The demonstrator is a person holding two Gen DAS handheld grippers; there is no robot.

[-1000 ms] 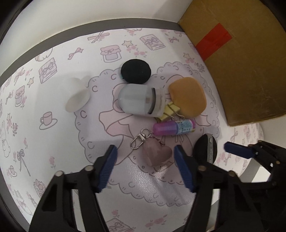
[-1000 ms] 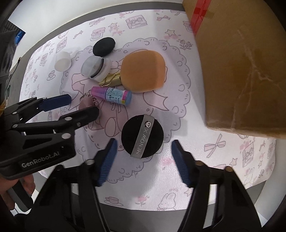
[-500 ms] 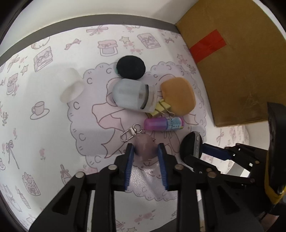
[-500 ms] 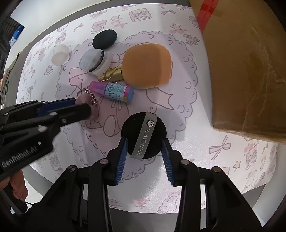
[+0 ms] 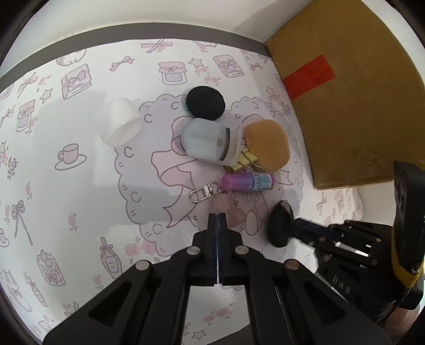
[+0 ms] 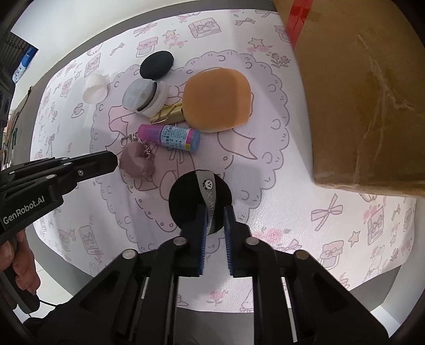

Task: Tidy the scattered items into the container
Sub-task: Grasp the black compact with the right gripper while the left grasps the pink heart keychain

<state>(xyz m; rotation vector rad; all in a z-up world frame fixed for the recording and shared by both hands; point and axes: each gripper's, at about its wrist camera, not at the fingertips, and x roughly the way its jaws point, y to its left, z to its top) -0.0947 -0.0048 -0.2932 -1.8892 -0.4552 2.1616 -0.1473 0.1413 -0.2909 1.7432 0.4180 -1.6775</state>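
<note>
White wall (image 5: 132, 13) behind table; pink-patterned tablecloth (image 5: 66, 185); grey table edge (image 5: 106, 31).

"GenRobot.AI" on left hand-held gripper (image 6: 113, 162); "DAS" on right hand-held gripper (image 5: 297, 225) body.

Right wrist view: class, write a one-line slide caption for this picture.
Right gripper shut on a black powder puff by its ribbon, beside a cardboard box.

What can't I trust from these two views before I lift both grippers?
- Left gripper: fingers look shut together; whether they pinch the pink heart keychain is hidden by the fingers themselves.
- Right gripper: its fingers cover the near edge of the black puff, so grip depth is unclear.
- Cardboard box: opening cut off by the frame edge in both views.
</note>
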